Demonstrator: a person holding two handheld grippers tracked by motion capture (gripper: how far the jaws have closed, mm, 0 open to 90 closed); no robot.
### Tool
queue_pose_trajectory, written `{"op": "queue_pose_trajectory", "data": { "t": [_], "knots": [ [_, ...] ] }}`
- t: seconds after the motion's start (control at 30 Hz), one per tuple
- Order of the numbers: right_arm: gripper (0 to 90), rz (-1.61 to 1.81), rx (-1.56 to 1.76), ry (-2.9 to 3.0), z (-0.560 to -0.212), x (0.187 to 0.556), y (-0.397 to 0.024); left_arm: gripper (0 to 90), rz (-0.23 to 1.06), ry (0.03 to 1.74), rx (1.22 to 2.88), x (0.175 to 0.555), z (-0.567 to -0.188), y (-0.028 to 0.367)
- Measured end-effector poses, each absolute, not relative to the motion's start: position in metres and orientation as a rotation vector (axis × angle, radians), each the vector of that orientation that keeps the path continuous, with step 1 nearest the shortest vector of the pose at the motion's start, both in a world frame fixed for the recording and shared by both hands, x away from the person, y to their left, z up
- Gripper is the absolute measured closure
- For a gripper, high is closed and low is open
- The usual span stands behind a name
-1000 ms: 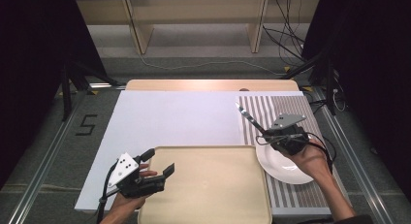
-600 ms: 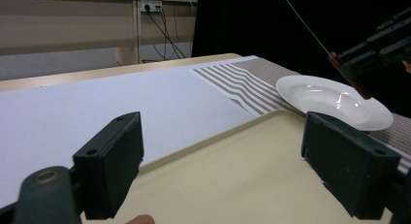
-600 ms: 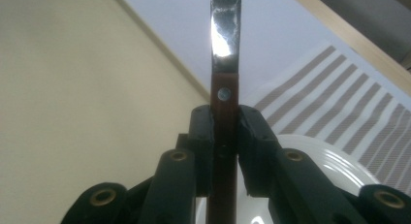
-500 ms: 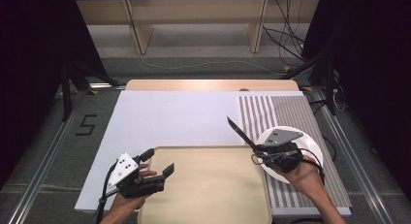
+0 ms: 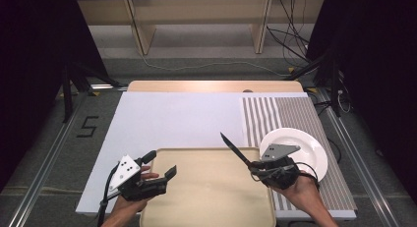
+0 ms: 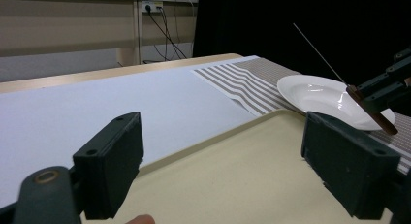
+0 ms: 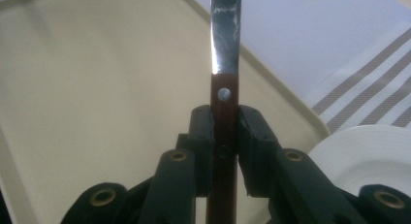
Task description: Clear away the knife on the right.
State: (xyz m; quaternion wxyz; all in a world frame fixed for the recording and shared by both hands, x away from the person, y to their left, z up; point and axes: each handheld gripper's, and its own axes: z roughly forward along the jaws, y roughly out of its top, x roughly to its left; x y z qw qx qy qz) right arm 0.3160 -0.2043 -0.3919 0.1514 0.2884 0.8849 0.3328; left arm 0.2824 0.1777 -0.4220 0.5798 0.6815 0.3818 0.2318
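The right hand-held gripper [image 5: 256, 167] is clamped on the knife [image 7: 224, 64] by its brown handle, just below the blade, over the tray's [image 5: 206, 197] right edge near the plate [image 5: 302, 146]. The knife looks light, stiff and sharp, its blade smooth and likely slippery, so the riveted handle is the place to grip. The left hand-held gripper [image 6: 232, 170] stands wide and empty over the tray's left side.

knife [image 7: 224, 64] tip cut off, handle end hidden
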Motion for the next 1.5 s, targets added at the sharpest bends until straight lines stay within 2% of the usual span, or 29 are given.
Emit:
{"op": "queue_pose_trajectory", "data": {
  "t": [0.7, 1.5],
  "knots": [
    [77.7, 0.864, 0.891, 2.672, -0.419, 0.298, -0.189, 14.9, 0.542, 0.895, 1.596, 0.282, -0.423, 0.177],
    [77.7, 0.709, 0.929, 2.85, -0.441, 0.299, -0.179, 15.0, 0.546, 0.895, 1.596, 0.282, -0.423, 0.177]
  ]
}}
